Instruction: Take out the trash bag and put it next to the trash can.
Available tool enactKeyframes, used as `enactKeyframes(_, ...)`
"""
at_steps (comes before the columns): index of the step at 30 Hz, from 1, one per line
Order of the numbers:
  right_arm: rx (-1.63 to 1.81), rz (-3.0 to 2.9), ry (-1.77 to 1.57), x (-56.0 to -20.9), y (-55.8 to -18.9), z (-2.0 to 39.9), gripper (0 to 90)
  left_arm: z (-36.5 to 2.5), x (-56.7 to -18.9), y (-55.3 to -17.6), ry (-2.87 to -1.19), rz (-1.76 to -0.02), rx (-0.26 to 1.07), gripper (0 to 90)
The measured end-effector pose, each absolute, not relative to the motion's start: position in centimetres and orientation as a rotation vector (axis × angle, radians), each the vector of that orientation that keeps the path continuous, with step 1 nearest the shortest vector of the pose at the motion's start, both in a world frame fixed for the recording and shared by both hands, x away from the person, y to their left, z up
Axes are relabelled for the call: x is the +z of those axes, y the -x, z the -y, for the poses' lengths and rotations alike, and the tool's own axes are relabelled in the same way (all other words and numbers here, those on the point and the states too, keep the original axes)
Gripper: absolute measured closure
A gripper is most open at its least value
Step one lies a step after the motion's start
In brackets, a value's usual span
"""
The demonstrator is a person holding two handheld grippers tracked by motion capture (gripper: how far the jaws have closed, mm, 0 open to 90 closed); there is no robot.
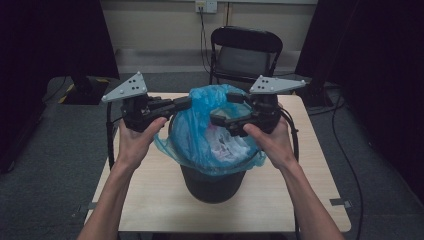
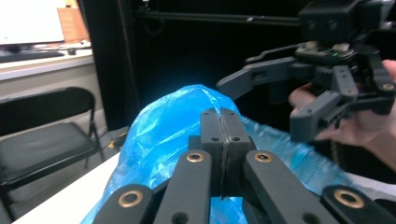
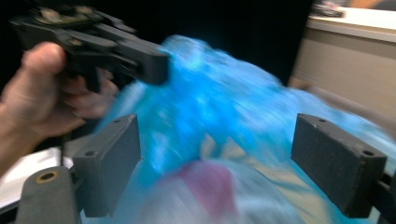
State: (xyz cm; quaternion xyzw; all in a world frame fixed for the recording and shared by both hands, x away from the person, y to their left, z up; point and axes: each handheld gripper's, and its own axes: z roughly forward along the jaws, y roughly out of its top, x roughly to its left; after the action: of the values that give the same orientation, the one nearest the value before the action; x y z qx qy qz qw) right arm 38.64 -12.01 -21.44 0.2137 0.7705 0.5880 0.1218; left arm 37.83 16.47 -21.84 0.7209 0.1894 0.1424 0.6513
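Blue bag (image 1: 202, 130) in bin (image 1: 212, 182) – left hand-held gripper (image 1: 182, 104) pinching it, right hand-held gripper (image 1: 227, 107) spread wide – chair (image 1: 244, 52) behind table (image 1: 280, 200).

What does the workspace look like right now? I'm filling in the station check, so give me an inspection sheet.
Surface: light wooden table, bare around the bin.
Job's things: black bin lined with a blue bag, rubbish inside.
Clutter: nothing seen.
Grippers: left gripper shut on the blue bag's raised edge; right gripper open around the bag's other side.
Cables: a black cable trails from the left gripper.
Surroundings: black folding chair behind the table, dark curtains, grey floor.
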Motion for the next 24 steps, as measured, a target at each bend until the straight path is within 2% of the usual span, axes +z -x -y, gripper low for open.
enactKeyframes(4, 1.723, -2.266, -0.592, -21.0, -39.1, 10.4, 14.8, -16.0, -21.1, -37.7, -1.629, -0.405, 0.310, 90.0)
enactKeyframes(6, 1.729, -2.277, -0.581, -21.1, -39.3, 9.7, 20.2, -15.9, -20.8, -37.6, -1.605, -0.391, 0.290, 90.0)
enactKeyframes(8, 1.722, -2.311, -0.544, -21.3, -39.3, 9.2, 36.3, -15.9, -20.6, -37.4, -1.592, -0.371, 0.277, 90.0)
enactKeyframes(10, 1.738, -2.330, -0.509, -21.6, -39.2, 8.9, 62.1, -16.1, -20.6, -37.4, -1.573, -0.367, 0.271, 90.0)
enactKeyframes(12, 1.746, -2.326, -0.485, -21.7, -39.1, 8.9, 79.1, -16.3, -20.9, -37.5, -1.565, -0.360, 0.253, 90.0)
enactKeyframes(14, 1.760, -2.325, -0.462, -21.7, -39.1, 8.9, 87.8, -16.7, -21.4, -37.8, -1.536, -0.367, 0.241, 90.0)
enactKeyframes(15, 1.774, -2.314, -0.449, -21.6, -39.0, 9.0, 89.3, -16.8, -21.5, -37.9, -1.533, -0.372, 0.243, 86.1)
enactKeyframes(16, 1.786, -2.309, -0.439, -21.5, -38.9, 9.1, 89.6, -16.9, -21.7, -37.9, -1.529, -0.398, 0.271, 78.3)
enactKeyframes(17, 1.814, -2.289, -0.429, -21.4, -38.7, 9.3, 89.8, -16.9, -21.8, -37.9, -1.521, -0.429, 0.322, 65.5)
enactKeyframes(18, 1.838, -2.276, -0.420, -21.2, -38.6, 9.5, 89.9, -16.9, -22.0, -38.0, -1.508, -0.419, 0.335, 48.1)
enactKeyframes(19, 1.831, -2.269, -0.415, -20.9, -38.6, 9.6, 90.0, -17.0, -22.1, -38.2, -1.506, -0.413, 0.295, 37.9)
enactKeyframes(21, 1.846, -2.261, -0.418, -20.4, -38.7, 9.9, 90.0, -16.7, -22.4, -38.4, -1.525, -0.387, 0.255, 25.0)
enactKeyframes(24, 1.855, -2.260, -0.419, -20.0, -38.8, 10.0, 90.0, -16.0, -22.7, -38.5, -1.587, -0.350, 0.236, 21.0)
